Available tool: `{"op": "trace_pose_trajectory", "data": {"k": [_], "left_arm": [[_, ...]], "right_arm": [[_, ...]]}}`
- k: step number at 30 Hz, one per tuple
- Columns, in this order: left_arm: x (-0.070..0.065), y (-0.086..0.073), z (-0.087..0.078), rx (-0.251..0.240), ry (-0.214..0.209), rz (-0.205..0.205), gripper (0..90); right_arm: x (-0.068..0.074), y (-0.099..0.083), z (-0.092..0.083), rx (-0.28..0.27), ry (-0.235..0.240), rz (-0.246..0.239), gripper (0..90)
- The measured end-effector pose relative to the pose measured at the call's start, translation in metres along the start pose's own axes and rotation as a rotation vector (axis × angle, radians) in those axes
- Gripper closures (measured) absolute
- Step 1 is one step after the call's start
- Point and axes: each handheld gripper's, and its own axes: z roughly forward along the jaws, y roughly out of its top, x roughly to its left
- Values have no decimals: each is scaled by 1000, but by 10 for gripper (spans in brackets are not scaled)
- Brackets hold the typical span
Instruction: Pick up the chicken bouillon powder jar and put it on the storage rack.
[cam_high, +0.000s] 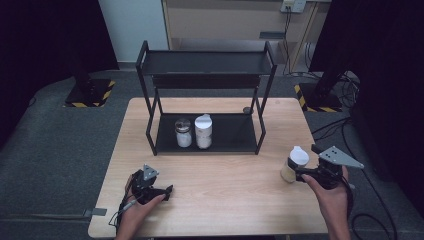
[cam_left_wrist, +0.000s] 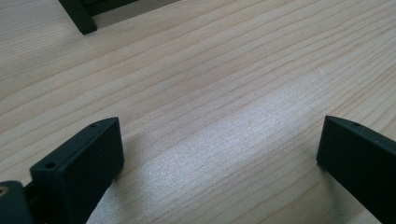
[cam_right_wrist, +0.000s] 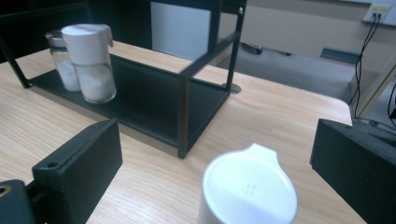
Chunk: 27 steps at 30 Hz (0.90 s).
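Right gripper (cam_high: 296, 173): jaws wide apart, 1 on each side of the white-lidded jar (cam_high: 294, 164). In the right gripper view the jar's (cam_right_wrist: 250, 191) lid sits between the jaws with clear gaps on both sides, so not clamped; contact can't be confirmed. The jar stands upright on the table (cam_high: 225, 205) near its right edge, towards the front, with pale contents visible in the high view. The hand (cam_high: 332, 192) holds the gripper from behind.

Left gripper (cam_high: 169, 191): jaws spread wide, holding nothing. It rests low at the front left of the table, near the front edge. The left gripper view shows bare wood grain (cam_left_wrist: 224, 93) between the jaws and 1 black rack foot (cam_left_wrist: 79, 16) at top left.

Black 2-tier rack (cam_high: 205, 62) stands at the middle back of the table. On its lower shelf (cam_high: 230, 135), left of centre, 2 jars stand just beside each other: a metal-capped jar (cam_high: 183, 132) on the left and a taller white-capped jar (cam_high: 203, 131) on the right, both with white contents. Top shelf is bare.

In the way: the rack's front right post (cam_right_wrist: 183, 114) stands between the right gripper and the lower shelf in the right gripper view. The shelf to the right of the 2 jars is open.
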Motion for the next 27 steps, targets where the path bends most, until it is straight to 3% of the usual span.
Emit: {"op": "trace_pose_trajectory", "data": {"k": [12, 27], "left_arm": [[0, 0, 0, 0, 0, 0, 0], [0, 0, 0, 0, 0, 0, 0]], "right_arm": [[-11, -19, 7, 23, -6, 46, 25], [-16, -37, 14, 37, -3, 59, 23]]}}
